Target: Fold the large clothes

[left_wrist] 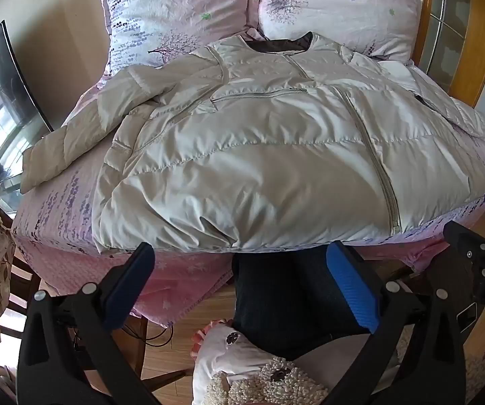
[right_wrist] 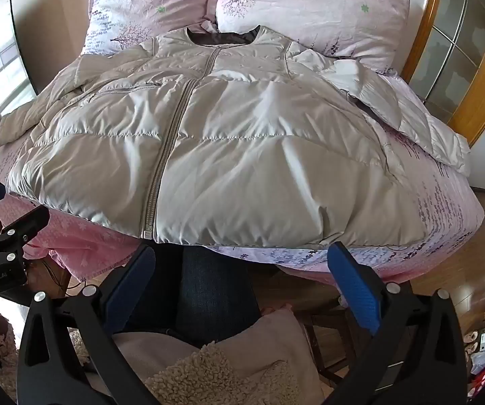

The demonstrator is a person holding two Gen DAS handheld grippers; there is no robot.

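Note:
A large beige quilted puffer jacket [left_wrist: 259, 155] [right_wrist: 228, 155] lies spread front-up on the pink bed, zipped, collar toward the pillows, hem at the near edge. Its left sleeve [left_wrist: 73, 141] stretches out to the left; the right sleeve [right_wrist: 421, 125] lies out to the right. My left gripper [left_wrist: 242, 260] hovers open just off the hem, nothing between its blue pads. My right gripper [right_wrist: 242, 260] is likewise open, below the hem near the zipper's end. Each gripper shows at the edge of the other's view: the right gripper [left_wrist: 478, 253], the left gripper [right_wrist: 2, 233].
Two pink floral pillows [left_wrist: 181, 10] [right_wrist: 313, 6] lean at the bed's head. A pink sheet [left_wrist: 174, 280] hangs over the near edge. A person's dark trouser legs [right_wrist: 208, 287] and fluffy slippers [left_wrist: 262, 381] show below. A dark screen [left_wrist: 2, 101] stands left, a wooden door frame [right_wrist: 472, 84] right.

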